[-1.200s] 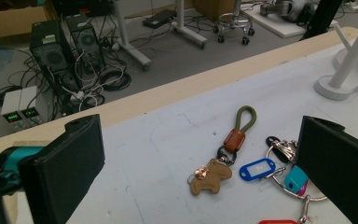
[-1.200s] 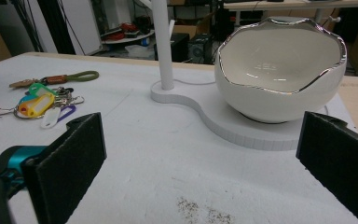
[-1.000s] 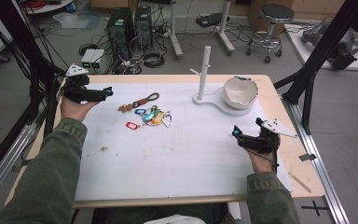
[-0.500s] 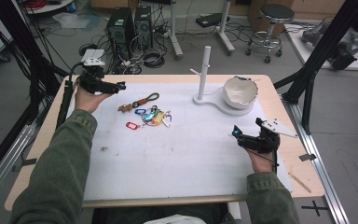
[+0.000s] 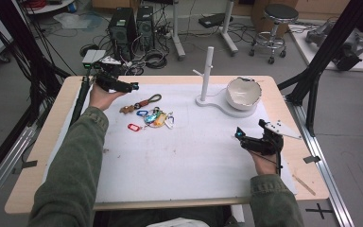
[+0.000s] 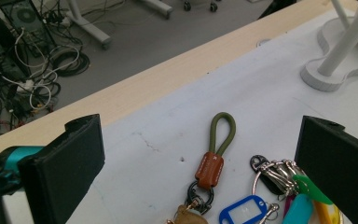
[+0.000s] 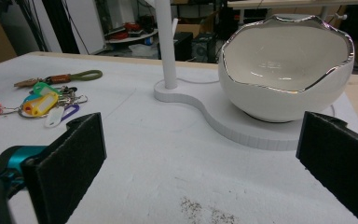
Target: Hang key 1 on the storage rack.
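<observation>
A bunch of keys with coloured tags [image 5: 154,118] lies left of centre on the white mat [image 5: 184,156]. Beside it lies a green loop keyring with a brown leather tab [image 5: 142,102] [image 6: 216,151]. My left gripper [image 5: 131,87] [image 6: 200,158] hovers open at the mat's far left, jaws pointing at the green loop. A white egg-shaped bowl [image 5: 243,91] [image 7: 286,70] sits on a white stand base with an upright post [image 5: 207,68] [image 7: 165,42]. My right gripper [image 5: 238,134] [image 7: 200,163] is open near the right edge, facing the bowl with nothing between its jaws.
A separate red tag [image 5: 133,127] lies just in front of the key bunch. The wooden table edge [image 5: 170,79] runs behind the mat. Computer towers [image 5: 131,26], cables and a stool [image 5: 274,19] stand on the floor beyond. Black frame posts flank the table.
My left hand has moved forward and to the right along the mat's far left, bringing its gripper closer to the green loop. The right gripper has stayed put.
</observation>
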`<state>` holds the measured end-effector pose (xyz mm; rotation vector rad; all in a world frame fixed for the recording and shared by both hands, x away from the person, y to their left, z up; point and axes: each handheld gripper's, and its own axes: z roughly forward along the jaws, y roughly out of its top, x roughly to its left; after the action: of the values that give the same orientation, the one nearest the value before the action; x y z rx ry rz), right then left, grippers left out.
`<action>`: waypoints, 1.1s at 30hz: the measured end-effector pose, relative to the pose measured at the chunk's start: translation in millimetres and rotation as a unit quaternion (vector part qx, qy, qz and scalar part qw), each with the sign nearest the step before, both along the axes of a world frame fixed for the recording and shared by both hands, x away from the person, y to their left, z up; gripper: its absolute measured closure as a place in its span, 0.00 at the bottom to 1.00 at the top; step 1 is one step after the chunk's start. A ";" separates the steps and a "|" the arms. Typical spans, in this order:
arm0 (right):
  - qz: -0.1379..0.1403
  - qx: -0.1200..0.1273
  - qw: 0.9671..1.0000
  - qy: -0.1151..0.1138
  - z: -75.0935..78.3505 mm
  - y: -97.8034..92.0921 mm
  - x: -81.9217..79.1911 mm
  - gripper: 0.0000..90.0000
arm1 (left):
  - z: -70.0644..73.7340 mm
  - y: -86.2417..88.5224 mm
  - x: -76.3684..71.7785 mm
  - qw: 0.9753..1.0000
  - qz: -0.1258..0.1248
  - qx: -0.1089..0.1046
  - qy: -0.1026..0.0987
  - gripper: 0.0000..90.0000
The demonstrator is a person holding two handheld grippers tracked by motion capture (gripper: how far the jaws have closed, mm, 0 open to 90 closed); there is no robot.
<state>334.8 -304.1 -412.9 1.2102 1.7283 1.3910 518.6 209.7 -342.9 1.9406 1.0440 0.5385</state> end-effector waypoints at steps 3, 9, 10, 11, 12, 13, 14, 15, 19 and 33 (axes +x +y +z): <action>0.001 -0.001 1.000 0.001 -0.3 0.2 0.1 0.01 | -7.1 -7.8 6.2 1.000 -0.013 0.005 0.015 0.02; 0.006 -0.007 1.000 0.003 -1.2 2.1 1.2 0.01 | -26.5 -23.6 12.6 0.998 -0.030 0.029 0.044 0.02; 0.008 -0.009 1.000 0.002 -1.0 2.3 1.0 0.01 | -29.1 -25.5 13.1 0.998 -0.030 0.033 0.045 0.02; 0.009 -0.009 1.000 0.002 -1.0 2.2 1.0 0.01 | -30.8 -26.7 13.6 0.998 -0.032 0.037 0.047 0.02; 0.008 -0.005 1.000 0.005 -0.9 2.1 0.5 0.01 | -31.8 -27.5 14.0 0.998 -0.032 0.039 0.049 0.02; 0.008 -0.005 1.000 0.005 -0.9 2.1 0.5 0.01 | -32.6 -28.0 14.4 0.997 -0.032 0.038 0.050 0.02; 0.007 -0.005 1.000 0.003 -0.9 1.5 0.6 0.01 | -33.5 -27.7 15.3 0.997 -0.033 0.038 0.051 0.02; 0.007 -0.003 1.000 0.003 -1.0 1.2 1.0 0.01 | -34.4 -27.6 15.7 0.997 -0.031 0.042 0.051 0.02; 0.004 0.002 1.000 0.004 -0.7 0.6 0.5 0.01 | -40.3 -27.5 19.0 0.997 -0.026 0.054 0.055 0.02; 0.006 0.004 1.000 0.003 -1.3 -0.6 1.8 0.01 | -62.4 -39.5 29.6 0.990 -0.034 0.105 0.083 0.12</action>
<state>336.7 -304.7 -414.2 1.2119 1.7393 1.4038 548.2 170.2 -405.3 2.2308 1.0541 0.4706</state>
